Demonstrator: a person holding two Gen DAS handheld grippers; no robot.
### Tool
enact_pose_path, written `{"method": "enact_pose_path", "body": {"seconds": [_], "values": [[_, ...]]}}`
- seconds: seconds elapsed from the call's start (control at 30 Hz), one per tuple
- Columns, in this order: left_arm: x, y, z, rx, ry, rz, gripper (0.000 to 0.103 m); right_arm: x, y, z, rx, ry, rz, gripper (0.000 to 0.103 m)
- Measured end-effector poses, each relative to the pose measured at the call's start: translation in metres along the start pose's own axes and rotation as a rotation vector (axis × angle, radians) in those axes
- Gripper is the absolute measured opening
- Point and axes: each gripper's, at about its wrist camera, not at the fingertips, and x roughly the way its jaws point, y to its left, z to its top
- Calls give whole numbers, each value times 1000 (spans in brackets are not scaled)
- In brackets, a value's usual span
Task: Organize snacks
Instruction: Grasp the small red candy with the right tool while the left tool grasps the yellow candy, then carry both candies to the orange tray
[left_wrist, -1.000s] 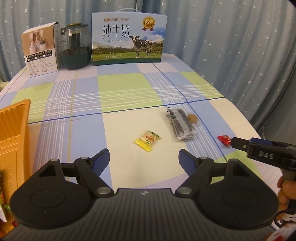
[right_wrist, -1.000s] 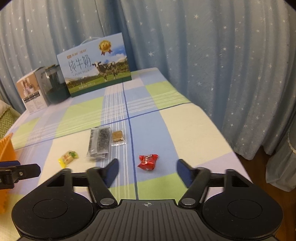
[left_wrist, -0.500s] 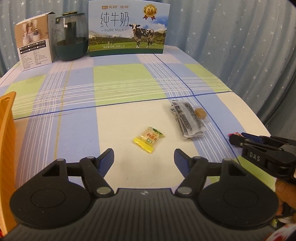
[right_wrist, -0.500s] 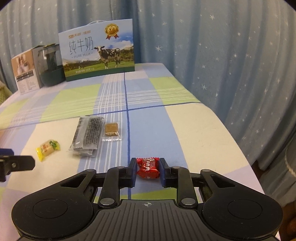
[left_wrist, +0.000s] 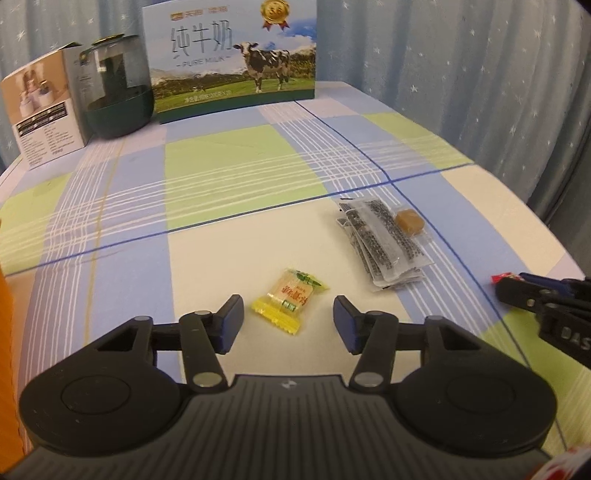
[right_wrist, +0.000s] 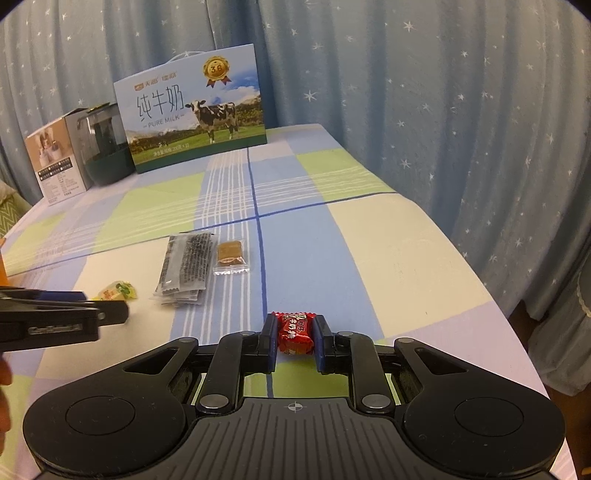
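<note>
Checked cloth in pale blue, green and cream covers the table, and star-dotted blue curtains hang close behind it. At the far edge stands a milk carton box printed with a cow, its top cut off in the left wrist view; beside it sits a dark green jar whose contents I cannot make out through the tinted wall, and next to that a small product box. An orange sliver at the left border is cropped too hard to identify. The left gripper hovers low with its 2 jaws spread wide, straddling a yellow candy that lies flat on a cream square, touched by neither pad. Just beyond it rests a stack of clear sachets of dark seeds, with 1 small wrapped brown sweet against its far right edge. The right gripper is clamped on a red candy, both pads pressed to the wrapper's sides; whether it is off the cloth I cannot tell. From the left view only a red corner of it shows past the right gripper's tips.
</note>
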Motion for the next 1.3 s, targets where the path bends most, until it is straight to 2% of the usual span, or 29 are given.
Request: {"method": "enact_pose_path", "body": {"seconds": [0.27,0.53,0.97,1.3], "values": [[6,3,10,-6,14,-26,27,-4,-2,-1,13,0,6,20],[-11,1,-3,-25,35,-72,26,-12,2,4,17,-13,19,20],[-66,7,-49,-92,24,-40,26,-34,17,9,21,-24,66,20],[-112,18,-47,-142,-17,-35,26,-68,45,22,-20,-52,103,20]]}}
